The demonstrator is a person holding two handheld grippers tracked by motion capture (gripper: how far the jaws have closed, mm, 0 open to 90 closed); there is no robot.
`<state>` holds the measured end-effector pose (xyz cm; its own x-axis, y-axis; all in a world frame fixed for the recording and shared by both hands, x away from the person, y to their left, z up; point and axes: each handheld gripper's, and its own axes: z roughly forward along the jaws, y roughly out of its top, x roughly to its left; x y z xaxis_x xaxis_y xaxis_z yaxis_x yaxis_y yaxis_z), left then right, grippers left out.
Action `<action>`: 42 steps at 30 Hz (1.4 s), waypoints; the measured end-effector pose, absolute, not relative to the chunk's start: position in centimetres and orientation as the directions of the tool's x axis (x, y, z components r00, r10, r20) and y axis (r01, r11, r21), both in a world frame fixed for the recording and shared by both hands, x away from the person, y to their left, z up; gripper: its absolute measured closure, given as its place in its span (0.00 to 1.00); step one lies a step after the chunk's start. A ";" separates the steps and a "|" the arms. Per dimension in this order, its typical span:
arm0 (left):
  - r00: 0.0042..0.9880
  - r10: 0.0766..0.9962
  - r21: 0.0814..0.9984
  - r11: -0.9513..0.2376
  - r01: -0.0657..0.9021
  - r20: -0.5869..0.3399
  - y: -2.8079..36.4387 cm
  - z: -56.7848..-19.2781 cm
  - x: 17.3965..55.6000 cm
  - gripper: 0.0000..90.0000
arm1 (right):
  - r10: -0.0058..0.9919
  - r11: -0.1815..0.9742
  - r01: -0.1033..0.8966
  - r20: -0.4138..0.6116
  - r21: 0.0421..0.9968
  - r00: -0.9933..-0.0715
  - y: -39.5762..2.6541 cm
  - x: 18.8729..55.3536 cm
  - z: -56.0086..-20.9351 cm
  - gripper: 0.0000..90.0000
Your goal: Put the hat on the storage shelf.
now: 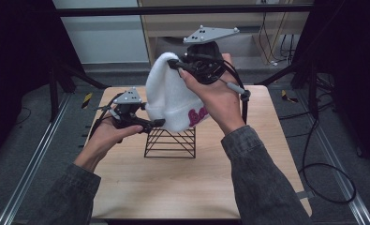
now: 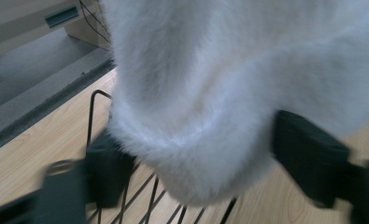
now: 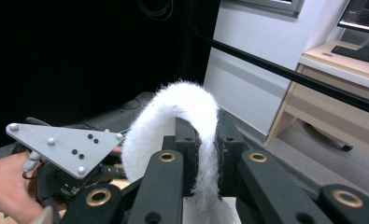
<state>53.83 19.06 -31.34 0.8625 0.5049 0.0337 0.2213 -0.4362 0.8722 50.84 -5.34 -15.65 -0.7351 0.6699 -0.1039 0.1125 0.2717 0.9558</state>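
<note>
Nearest, at the left gripper (image 1: 147, 123): jaws spread wide either side of the cuff of the white fluffy knitted hat (image 1: 171, 93), one dark pad (image 2: 108, 173) left of the folded brim, the other right of it, cuff not yet pinched. Just below those jaws, the black wire stand (image 1: 170, 142), upright on the light wooden table (image 1: 182, 187). Farther off and higher, the right gripper (image 3: 205, 154): jaws narrow, clamped on the hat's crown, fabric bulging in an arch above the tips. Hat hanging from that grip, brim with pink lettering (image 1: 197, 114) draped over the stand's top.

Step judged in hand: seating the hat on the stand, or lifting it clear; cannot tell which. Next move, likely: closing the left jaws on the cuff, then tugging the brim down evenly around the wire frame, without tipping the light stand.
</note>
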 end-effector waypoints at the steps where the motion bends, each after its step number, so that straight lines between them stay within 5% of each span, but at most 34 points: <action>1: 0.860 0.507 0.867 -0.450 0.215 0.050 19.1 -31.4 53.7 0.42 | 0.667 0.274 0.110 -0.106 0.956 -0.737 -5.3 50.8 -15.7 0.92; 4: 0.840 0.537 0.869 -0.448 0.207 0.077 19.5 -31.2 53.3 0.75 | 0.670 0.280 0.105 -0.116 0.954 -0.733 -5.4 50.8 -15.8 0.92; 6: 0.827 0.558 0.872 -0.438 0.217 0.075 19.8 -31.0 53.1 0.80 | 0.679 0.275 0.106 -0.115 0.956 -0.725 -5.7 51.0 -15.9 0.92; 30: 0.755 0.641 0.883 -0.425 0.198 0.138 22.0 -29.7 51.1 0.83 | 0.756 0.269 0.193 -0.083 0.944 -0.650 -8.5 53.1 -19.1 0.90; 42: 0.724 0.676 0.858 -0.446 0.255 0.136 22.4 -31.4 53.6 0.84 | 0.767 0.297 0.250 -0.074 0.922 -0.637 -8.0 55.8 -21.7 0.91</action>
